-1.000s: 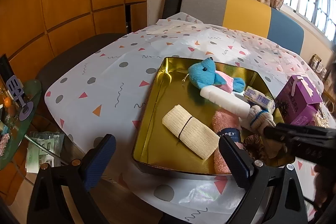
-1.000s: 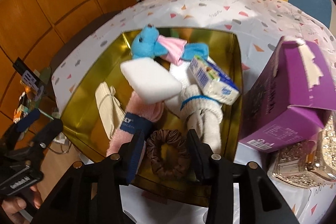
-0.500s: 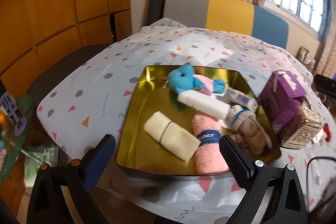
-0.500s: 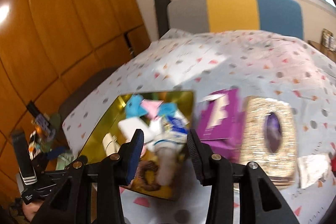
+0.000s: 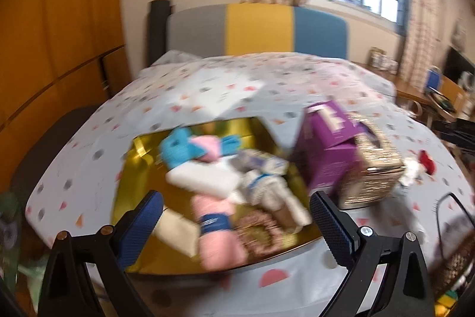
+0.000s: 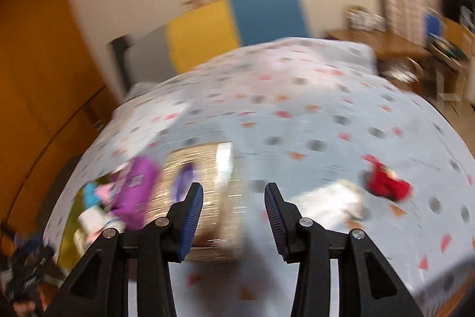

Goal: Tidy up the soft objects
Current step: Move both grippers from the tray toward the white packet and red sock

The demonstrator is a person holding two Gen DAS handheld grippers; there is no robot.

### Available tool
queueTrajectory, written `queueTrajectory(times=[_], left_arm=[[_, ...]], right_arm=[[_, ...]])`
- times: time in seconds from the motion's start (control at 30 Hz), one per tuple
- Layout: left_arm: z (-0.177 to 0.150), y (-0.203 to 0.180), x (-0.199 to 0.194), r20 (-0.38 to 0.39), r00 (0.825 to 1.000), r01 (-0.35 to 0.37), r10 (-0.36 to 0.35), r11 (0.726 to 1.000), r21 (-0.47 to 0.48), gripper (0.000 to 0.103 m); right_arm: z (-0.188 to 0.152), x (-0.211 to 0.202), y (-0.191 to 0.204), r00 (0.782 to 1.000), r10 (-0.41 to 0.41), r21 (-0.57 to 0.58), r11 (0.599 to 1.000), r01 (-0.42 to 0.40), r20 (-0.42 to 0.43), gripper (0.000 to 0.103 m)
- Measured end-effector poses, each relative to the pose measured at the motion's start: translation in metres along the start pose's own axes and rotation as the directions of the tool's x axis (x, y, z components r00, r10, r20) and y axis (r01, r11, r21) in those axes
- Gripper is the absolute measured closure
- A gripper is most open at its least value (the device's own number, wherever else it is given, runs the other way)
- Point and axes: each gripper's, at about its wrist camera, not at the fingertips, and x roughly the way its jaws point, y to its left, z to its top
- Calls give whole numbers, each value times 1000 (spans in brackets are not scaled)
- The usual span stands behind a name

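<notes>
1. The right gripper (image 6: 234, 216) has its two blue-padded jaws moderately apart and holds nothing; between them only the dotted white tablecloth (image 6: 297, 121) and the near edge of a glittering gold box (image 6: 204, 168) show.
2. The left gripper (image 5: 236, 223) is spread wider, also empty, and it hangs above the near edge of the shallow gold metal tray (image 5: 139, 150).
3. Just ahead of the left gripper, inside that tray, the soft things lie packed together: a rolled pink towel with a blue band (image 5: 215, 228), a white foam block (image 5: 204, 178) and a blue plush toy (image 5: 178, 153), among others (blur hides the finer detail).
4. The small red fabric piece (image 6: 386, 184) is the one soft thing outside the tray. From the right gripper it lies ahead and to the right, well apart from the fingers, alone on the cloth.
5. In the left wrist view this red piece (image 5: 427, 164) sits far to the right, beyond the purple cardboard box (image 5: 326, 150) and the gold box (image 5: 377, 168), so I judge the right gripper is the nearer one.
6. Its long axis I cannot tell; it looks crumpled.
</notes>
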Motion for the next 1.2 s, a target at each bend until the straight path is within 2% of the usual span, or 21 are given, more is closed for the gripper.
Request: queueTrajectory(times=[0.1,0.23,0.4,0.57,0.63,0.7,0.73,0.83,0.93,1.07,1.2], left_arm=[[10,-26,-3,19,998,50,-52,996,71,3],[21,-59,-3,22,994,104,-108,984,146,3],[35,-98,1,15,986,160,-167,961,225,3],[44,-134,3,6,976,205,-217,931,302,3],[48,-152,4,2,972,222,-236,916,335,3],[52,-167,5,-1,967,237,-254,901,363,3],[55,-177,6,-3,963,250,-269,892,377,3],[62,-203,9,-21,950,292,-311,865,408,3],[64,-230,15,-40,942,317,-334,841,438,3],[64,-268,31,-98,926,368,-365,809,459,4],[60,-304,53,-165,917,396,-363,780,485,7]], right_arm=[[6,0,-48,994,-112,150,983,109,12,60],[11,-4,-98,976,-216,275,941,199,33,60],[11,-7,-151,948,-316,366,887,281,40,60],[3,-9,-185,924,-378,420,847,326,46,60],[-3,-10,-195,921,-387,458,826,329,36,60],[-4,-13,-202,930,-364,507,812,288,56,60],[-6,-16,-204,924,-377,519,803,292,64,60],[-7,-15,-207,936,-344,537,804,254,73,60],[-8,-17,-208,939,-333,547,804,233,89,60],[-11,-22,-213,940,-321,587,786,195,118,60],[-14,-21,-218,950,-291,618,770,161,115,60]])
